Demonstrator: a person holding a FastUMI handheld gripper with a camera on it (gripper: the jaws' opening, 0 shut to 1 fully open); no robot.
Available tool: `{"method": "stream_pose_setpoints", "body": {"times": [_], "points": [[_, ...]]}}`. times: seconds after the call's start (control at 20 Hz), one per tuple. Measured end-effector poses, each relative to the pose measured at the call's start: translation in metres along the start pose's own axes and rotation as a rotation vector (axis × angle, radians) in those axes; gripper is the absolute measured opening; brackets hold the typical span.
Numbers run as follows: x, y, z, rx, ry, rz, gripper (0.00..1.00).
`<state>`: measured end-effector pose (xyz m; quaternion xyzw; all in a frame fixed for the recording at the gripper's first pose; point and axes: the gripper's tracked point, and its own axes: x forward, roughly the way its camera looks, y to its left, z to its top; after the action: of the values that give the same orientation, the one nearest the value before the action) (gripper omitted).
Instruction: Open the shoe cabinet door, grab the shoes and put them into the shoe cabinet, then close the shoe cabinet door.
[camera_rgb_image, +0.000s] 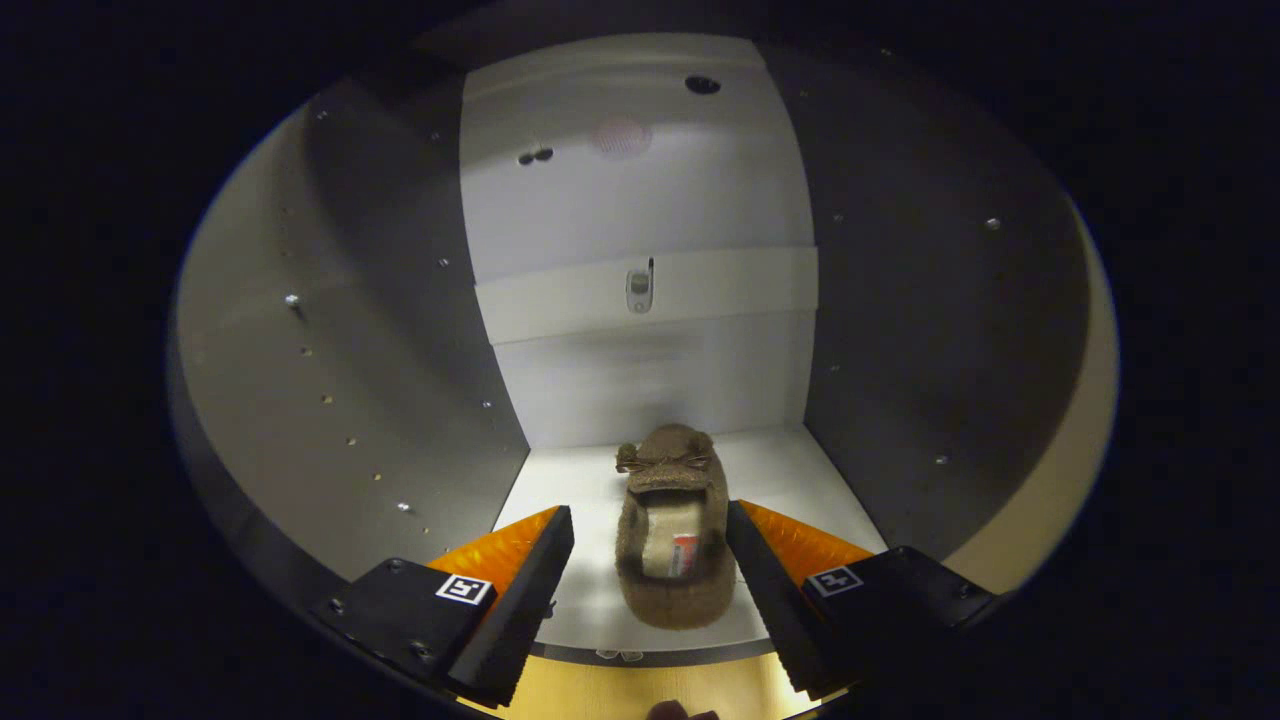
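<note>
A brown fuzzy slipper (672, 540) with a small bow on its toe lies on the white floor (800, 480) of the open shoe cabinet, toe pointing at the back wall. My gripper (650, 512) is open, one finger on each side of the slipper. The left finger (530, 580) stands clear of it with a strip of cabinet floor showing between. The right finger (765, 570) is right beside the slipper's edge; I cannot tell whether it touches. The slipper's heel lies near the cabinet's front edge.
Grey side walls (400, 380) with rows of small holes close in the compartment left and right. A white rail with a metal fitting (640, 289) crosses the back wall. Yellow wooden flooring (620, 692) shows below the cabinet's front edge.
</note>
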<state>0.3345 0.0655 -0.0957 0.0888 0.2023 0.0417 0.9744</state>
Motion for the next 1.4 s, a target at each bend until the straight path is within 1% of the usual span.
{"method": "stream_pose_setpoints", "body": {"times": [0.2,0.4,0.55,0.7,0.9,1.1,1.2,1.4], "points": [[-0.066,-0.003,0.013,-0.033,-0.129,0.002,0.98],[-0.141,-0.007,0.021,-0.065,-0.271,-0.017,0.98],[-0.193,-0.006,0.019,-0.086,-0.336,-0.016,0.98],[-0.241,-0.006,0.011,-0.087,-0.375,0.004,0.98],[-0.296,-0.014,-0.005,-0.066,-0.392,0.020,0.98],[-0.339,-0.030,-0.023,-0.081,-0.399,0.016,0.98],[-0.362,-0.047,-0.032,-0.081,-0.404,0.001,0.98],[-0.401,-0.070,-0.045,-0.040,-0.412,-0.004,0.98]]}}
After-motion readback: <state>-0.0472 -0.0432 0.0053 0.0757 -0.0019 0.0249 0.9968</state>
